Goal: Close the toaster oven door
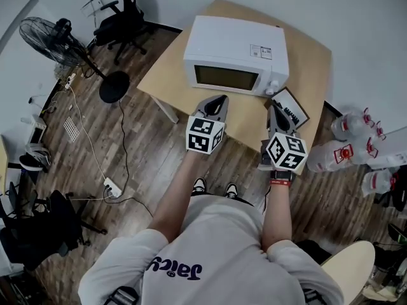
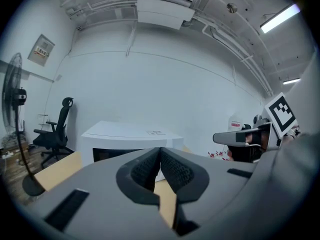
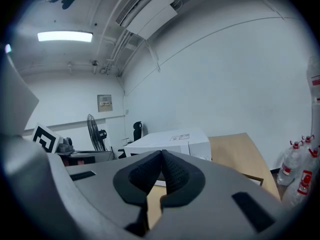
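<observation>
Left gripper [image 1: 219,99] and right gripper [image 1: 275,109] both shut, empty; toaster oven [image 1: 236,54] sits just ahead on the table [image 1: 311,72], door [image 1: 221,77] looks flush, probably a stiff, light hinged panel, best nudged at its free edge.

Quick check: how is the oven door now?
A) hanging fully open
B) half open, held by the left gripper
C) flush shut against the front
C: the door lies flush in the front of the oven, and the left gripper hangs short of it, shut and empty.
</observation>
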Demonstrator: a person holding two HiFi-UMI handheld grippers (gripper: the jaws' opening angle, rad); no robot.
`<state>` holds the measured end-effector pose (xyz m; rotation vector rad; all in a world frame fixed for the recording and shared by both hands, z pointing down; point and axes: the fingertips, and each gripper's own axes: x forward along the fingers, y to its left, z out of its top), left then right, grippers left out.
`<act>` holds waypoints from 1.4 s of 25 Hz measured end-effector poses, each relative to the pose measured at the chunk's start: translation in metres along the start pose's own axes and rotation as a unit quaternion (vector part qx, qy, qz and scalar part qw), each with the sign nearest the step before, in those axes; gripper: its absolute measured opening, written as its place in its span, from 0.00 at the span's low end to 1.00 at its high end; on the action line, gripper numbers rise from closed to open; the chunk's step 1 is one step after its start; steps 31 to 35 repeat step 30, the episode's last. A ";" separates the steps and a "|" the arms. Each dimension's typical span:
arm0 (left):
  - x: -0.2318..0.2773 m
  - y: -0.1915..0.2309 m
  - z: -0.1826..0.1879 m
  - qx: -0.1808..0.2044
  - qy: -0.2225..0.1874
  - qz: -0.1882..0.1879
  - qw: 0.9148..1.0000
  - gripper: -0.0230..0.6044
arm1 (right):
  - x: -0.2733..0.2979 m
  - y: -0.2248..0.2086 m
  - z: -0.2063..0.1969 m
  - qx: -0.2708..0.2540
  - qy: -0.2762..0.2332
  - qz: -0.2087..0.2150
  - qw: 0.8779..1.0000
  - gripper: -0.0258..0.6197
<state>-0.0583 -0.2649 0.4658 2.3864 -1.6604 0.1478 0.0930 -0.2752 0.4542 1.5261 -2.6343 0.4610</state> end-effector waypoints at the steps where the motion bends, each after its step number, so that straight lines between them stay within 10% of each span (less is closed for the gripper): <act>1: -0.006 0.004 0.002 -0.005 -0.006 0.005 1.000 0.07 | 0.001 0.003 0.000 -0.002 -0.001 0.002 1.000 0.06; 12: -0.045 0.023 0.019 0.010 -0.045 0.054 0.998 0.07 | 0.006 0.030 0.005 -0.052 -0.005 0.011 0.999 0.06; 20: -0.041 0.012 0.024 -0.041 -0.068 0.012 0.997 0.07 | 0.007 0.036 -0.004 -0.038 0.004 0.028 0.999 0.06; 35: -0.013 0.005 -0.054 -0.023 0.035 0.003 0.999 0.07 | 0.000 0.013 -0.051 -0.094 0.092 0.090 0.987 0.06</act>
